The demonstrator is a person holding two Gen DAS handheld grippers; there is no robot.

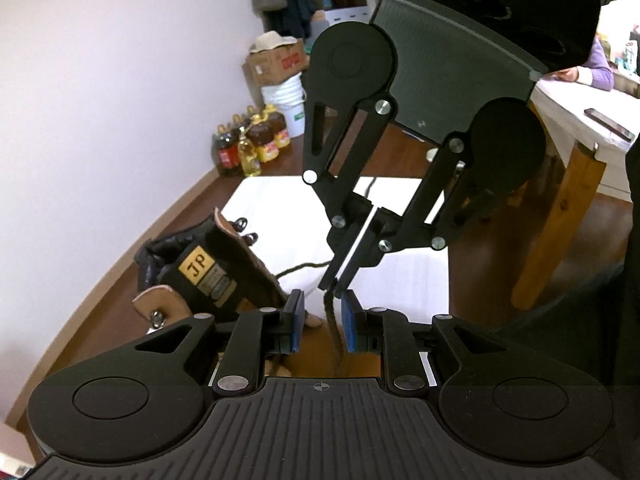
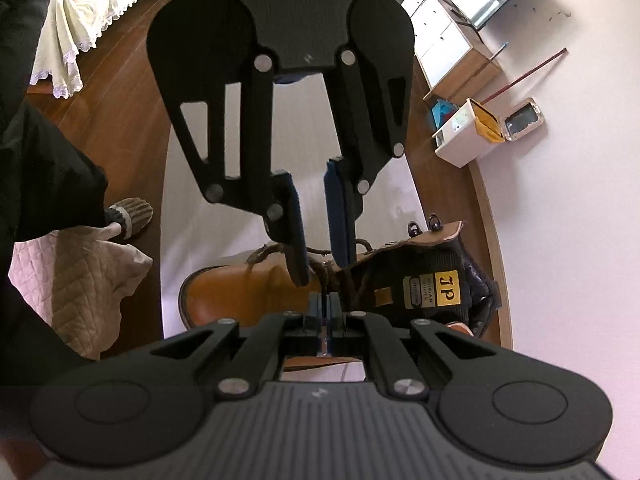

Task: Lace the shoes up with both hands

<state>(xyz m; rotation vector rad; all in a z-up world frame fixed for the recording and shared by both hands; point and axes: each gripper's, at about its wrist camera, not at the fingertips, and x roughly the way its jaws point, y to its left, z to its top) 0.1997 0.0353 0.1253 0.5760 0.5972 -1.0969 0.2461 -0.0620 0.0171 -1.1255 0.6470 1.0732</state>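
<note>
While both grippers point down at one boot, the scene reads so:

Boot: a tan leather boot [image 2: 240, 292] lies on a white desk [image 2: 384, 200]; its tongue [image 2: 436, 284], with a yellow "JP" label, is folded open; metal lace hooks stand along the collar.

Lace: a dark brown lace [image 1: 335, 332] runs up from the boot's front; part of it trails loose across the desk.

Right gripper: the right gripper [image 1: 330, 286] has its fingers pressed together on the lace, pinching it just above the boot.

Left gripper: the left gripper [image 1: 322, 320] has its blue-padded fingers [image 1: 297, 320] standing a little apart; the lace passes between them, nearer the right-hand pad; no pad visibly presses it.

Surroundings: oil bottles [image 1: 256, 140] and a cardboard box [image 1: 276, 62] sit on the wooden floor by the wall.
</note>
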